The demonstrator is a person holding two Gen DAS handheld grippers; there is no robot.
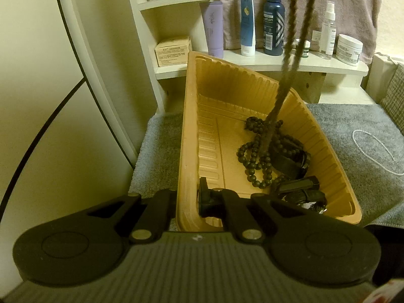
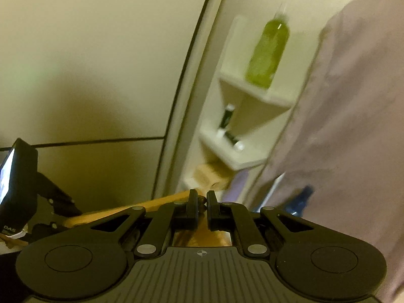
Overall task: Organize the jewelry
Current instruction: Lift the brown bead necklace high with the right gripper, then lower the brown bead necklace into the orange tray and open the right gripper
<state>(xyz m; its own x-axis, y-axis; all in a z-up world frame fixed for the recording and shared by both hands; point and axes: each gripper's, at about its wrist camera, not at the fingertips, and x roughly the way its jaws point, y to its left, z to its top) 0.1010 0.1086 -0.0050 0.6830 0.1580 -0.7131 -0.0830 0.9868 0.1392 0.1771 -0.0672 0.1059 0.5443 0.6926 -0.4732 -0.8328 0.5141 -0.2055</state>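
Both tongs (image 1: 188,203) at tray (image 1: 328,136) rim

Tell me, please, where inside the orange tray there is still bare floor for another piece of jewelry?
The tray floor is bare along its ribbed left wall and far corner. The right half is crowded with the bead necklace and dark pieces.

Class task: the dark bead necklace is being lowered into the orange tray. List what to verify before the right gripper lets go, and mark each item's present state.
1. Left gripper clamps tray wall: ok.
2. Right gripper shut on necklace strand: ok.
3. Lower beads lie inside tray: ok.
4. Strand hangs over tray, not its rim: ok.
5. White chain on grey towel, not yet trayed: not ok.
6. Strand free of items already in tray: cannot tell.
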